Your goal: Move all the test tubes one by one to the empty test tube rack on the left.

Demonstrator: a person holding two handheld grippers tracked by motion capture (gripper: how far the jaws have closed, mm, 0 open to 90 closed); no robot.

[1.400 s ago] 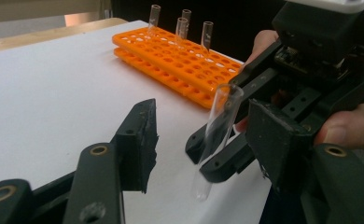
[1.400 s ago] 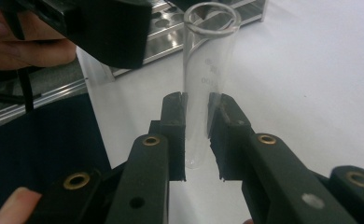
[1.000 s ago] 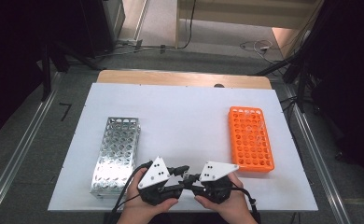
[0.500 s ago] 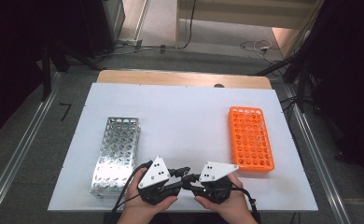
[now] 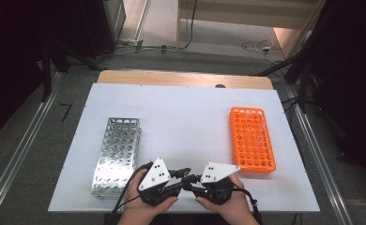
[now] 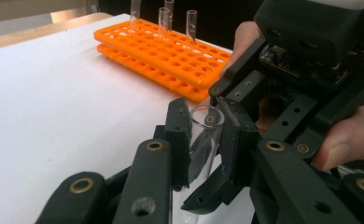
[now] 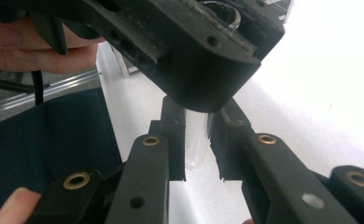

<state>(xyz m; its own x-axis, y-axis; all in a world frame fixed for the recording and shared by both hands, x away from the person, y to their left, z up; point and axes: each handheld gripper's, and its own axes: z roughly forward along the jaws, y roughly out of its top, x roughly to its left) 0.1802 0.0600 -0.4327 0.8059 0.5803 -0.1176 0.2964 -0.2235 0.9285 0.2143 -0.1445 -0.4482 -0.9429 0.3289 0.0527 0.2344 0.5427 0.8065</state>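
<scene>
- I have both grippers meeting nose to nose at the near edge of the white table point(image 5: 186, 112), between the metal rack point(image 5: 116, 152) and the orange rack point(image 5: 251, 138).
- My left gripper point(image 6: 203, 135) pinches a clear glass tube point(image 6: 203, 140) between its jaws, open mouth pointing away from the camera.
- My right gripper point(image 7: 198, 140) has its jaws set either side of the same tube point(image 7: 196, 144); a thin gap shows on each side, so I cannot tell whether they press it.
- Three more tubes point(image 6: 164, 18) stand upright in the orange rack's far end.
</scene>
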